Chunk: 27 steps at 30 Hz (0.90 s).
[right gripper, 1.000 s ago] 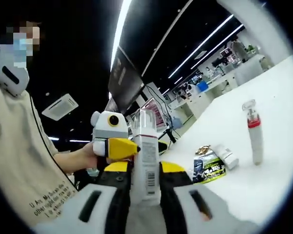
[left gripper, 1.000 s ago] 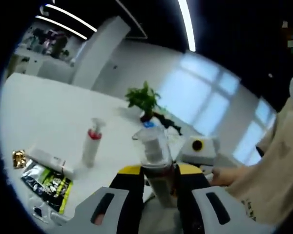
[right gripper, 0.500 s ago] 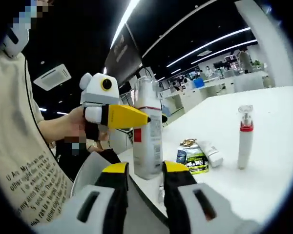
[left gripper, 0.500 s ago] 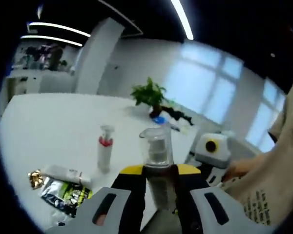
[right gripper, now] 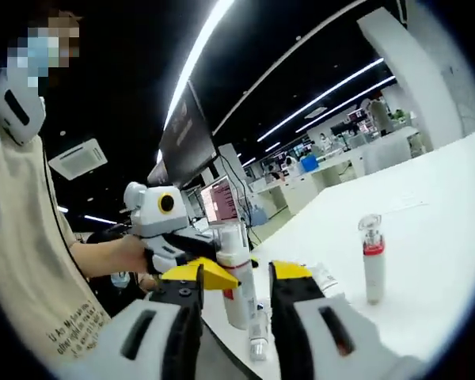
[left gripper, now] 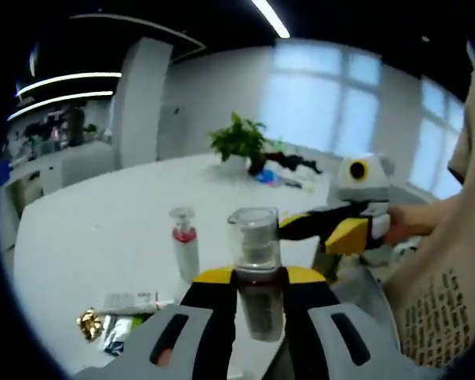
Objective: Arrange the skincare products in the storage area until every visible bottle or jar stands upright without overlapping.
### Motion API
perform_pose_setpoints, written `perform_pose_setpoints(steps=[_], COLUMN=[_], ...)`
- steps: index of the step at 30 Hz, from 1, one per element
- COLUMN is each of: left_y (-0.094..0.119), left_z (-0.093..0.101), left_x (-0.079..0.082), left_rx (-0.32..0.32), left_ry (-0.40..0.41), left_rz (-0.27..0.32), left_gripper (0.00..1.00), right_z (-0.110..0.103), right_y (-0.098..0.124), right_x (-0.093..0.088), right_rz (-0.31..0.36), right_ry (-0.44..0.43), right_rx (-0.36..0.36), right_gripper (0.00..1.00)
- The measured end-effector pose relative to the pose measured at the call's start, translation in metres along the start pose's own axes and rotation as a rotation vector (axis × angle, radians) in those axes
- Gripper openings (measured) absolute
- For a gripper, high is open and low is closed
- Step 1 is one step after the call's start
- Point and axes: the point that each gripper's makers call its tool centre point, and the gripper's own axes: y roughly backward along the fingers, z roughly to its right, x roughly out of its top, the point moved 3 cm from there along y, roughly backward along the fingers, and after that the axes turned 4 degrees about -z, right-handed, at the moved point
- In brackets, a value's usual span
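My left gripper (left gripper: 254, 297) is clamped on a clear-capped bottle (left gripper: 253, 261), which stands upright between the yellow-tipped jaws; its body is dark below the cap and I can read no label on it. My right gripper (right gripper: 236, 297) has its jaws apart with nothing held. In the right gripper view the left gripper (right gripper: 191, 255) reaches in from the left, a hand (right gripper: 127, 255) behind it, and the white bottle with a red band (right gripper: 236, 285) it carries sits just ahead of my open right jaws; its printing is too small to read. A small tube (right gripper: 258, 336) lies below it on the white table (right gripper: 427, 237). Farther out stands a slim pump bottle with a red collar (left gripper: 184, 245), upright and well apart from the rest. A white tube (left gripper: 131, 302) lies flat near the table's edge, with a gold wrapper (left gripper: 89, 324) and a green packet (left gripper: 119, 332) beside it; their print is blurred. Beyond the pump bottle the tabletop is open as far as a potted plant (left gripper: 241, 142)
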Motion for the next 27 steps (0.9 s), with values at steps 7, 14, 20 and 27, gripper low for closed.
perform_pose_setpoints(steps=[7, 14, 20, 27], left_y=[-0.011, -0.017, -0.022, -0.028], left_z=[0.005, 0.003, -0.001, -0.007], left_x=[-0.005, -0.009, -0.012, -0.016], left_rx=[-0.021, -0.035, -0.052, -0.064], left_ry=[-0.080, -0.115, -0.113, -0.109], left_rz=[-0.033, -0.053, -0.059, -0.064], left_gripper=[0.18, 0.18, 0.18, 0.18], right_z=[0.000, 0.007, 0.012, 0.021], right_y=[-0.015, -0.019, -0.021, -0.024], right_x=[-0.006, -0.007, -0.011, -0.015], right_rz=[-0.043, -0.055, -0.075, -0.087], right_ry=[0.049, 0.088, 0.092, 0.098], right_rx=[-0.008, -0.058, -0.070, -0.100], right_gripper=[0.38, 0.32, 0.26, 0.23])
